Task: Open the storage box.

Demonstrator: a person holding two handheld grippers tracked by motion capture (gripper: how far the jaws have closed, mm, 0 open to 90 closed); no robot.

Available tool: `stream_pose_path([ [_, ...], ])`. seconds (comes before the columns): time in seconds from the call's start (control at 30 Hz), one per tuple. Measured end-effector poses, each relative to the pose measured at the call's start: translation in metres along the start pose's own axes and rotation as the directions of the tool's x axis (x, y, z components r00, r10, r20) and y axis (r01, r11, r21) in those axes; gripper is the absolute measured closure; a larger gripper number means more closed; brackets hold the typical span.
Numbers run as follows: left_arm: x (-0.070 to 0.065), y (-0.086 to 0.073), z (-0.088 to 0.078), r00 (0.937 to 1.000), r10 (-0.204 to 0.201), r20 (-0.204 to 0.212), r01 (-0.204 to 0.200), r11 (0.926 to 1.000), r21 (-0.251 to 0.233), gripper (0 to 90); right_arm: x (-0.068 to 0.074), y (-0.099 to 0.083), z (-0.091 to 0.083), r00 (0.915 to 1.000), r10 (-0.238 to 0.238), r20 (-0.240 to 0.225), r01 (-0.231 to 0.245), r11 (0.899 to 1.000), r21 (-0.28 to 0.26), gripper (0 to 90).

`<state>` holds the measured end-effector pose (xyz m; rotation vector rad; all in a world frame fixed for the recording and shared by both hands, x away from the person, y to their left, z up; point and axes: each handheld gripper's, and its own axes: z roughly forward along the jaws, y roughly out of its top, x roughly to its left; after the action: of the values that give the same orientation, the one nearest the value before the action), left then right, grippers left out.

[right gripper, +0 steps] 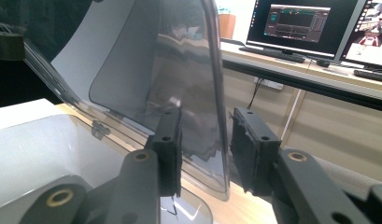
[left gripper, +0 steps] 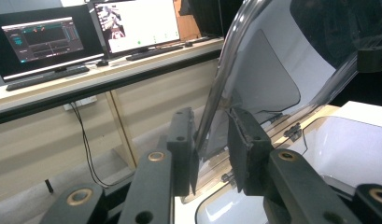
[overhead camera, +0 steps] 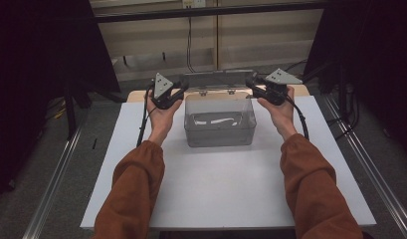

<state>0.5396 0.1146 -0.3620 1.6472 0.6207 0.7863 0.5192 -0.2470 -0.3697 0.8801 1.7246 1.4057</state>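
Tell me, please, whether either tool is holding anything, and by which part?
The left tool and right tool each straddle a side edge of the clear box's raised lid, but gaps show beside the pads; nothing is clamped yet.

White items inside clear plastic hinged box (overhead camera: 220, 130) too blurred to identify, raised transparent lid (left gripper: 272, 60) cropped at top edge, monitor screens (right gripper: 300, 23) unreadable

The clear plastic storage box (overhead camera: 219, 121) is showing a smooth, glossy finish. Its transparent lid (left gripper: 254, 70), standing between the matt black jaws of the left gripper (left gripper: 212, 149), is reflecting light. The right gripper (right gripper: 205, 151) is presenting rough black pads (right gripper: 247, 149). The table (overhead camera: 226, 184) beneath is appearing matt white.
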Motion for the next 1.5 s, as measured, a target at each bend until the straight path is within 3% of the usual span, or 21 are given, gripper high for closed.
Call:
stream_pose_path([
  [0.4,0.005,-0.003,0.012,1.0000,-0.003,-0.005,0.003,0.9999,0.015,71.3,-0.003,0.002,0.010,0.9999,0.004,-0.009,-0.004,1.000,0.003,66.7],
  [0.5,0.008,-0.005,0.014,0.9996,-0.017,-0.021,0.017,0.9996,0.021,65.9,-0.004,0.003,0.011,0.9999,0.005,-0.013,-0.005,1.000,0.003,67.3],
  [0.6,0.011,-0.007,0.015,0.9990,-0.038,-0.024,0.038,0.9988,0.029,66.1,-0.005,0.004,0.012,0.9999,0.006,-0.013,-0.006,1.000,0.004,67.9],
  [0.83,0.015,-0.005,0.021,0.9986,-0.040,-0.034,0.041,0.9986,0.034,63.4,-0.008,0.006,0.017,1.0000,0.010,-0.002,-0.010,1.000,0.007,68.7],
  [1.03,0.013,-0.010,0.027,0.9985,-0.052,-0.019,0.053,0.9979,0.038,63.5,-0.009,0.007,0.019,1.0000,0.006,-0.005,-0.006,1.000,0.008,69.3],
  [1.2,0.009,-0.012,0.032,0.9994,-0.031,-0.017,0.032,0.9983,0.049,68.4,-0.010,0.007,0.018,0.9997,0.024,-0.010,-0.024,1.000,0.004,69.5],
  [1.5,0.010,-0.018,0.037,0.9991,-0.040,-0.017,0.041,0.9969,0.068,65.9,-0.012,0.008,0.021,0.9997,0.022,-0.009,-0.021,1.000,0.008,70.4],
])
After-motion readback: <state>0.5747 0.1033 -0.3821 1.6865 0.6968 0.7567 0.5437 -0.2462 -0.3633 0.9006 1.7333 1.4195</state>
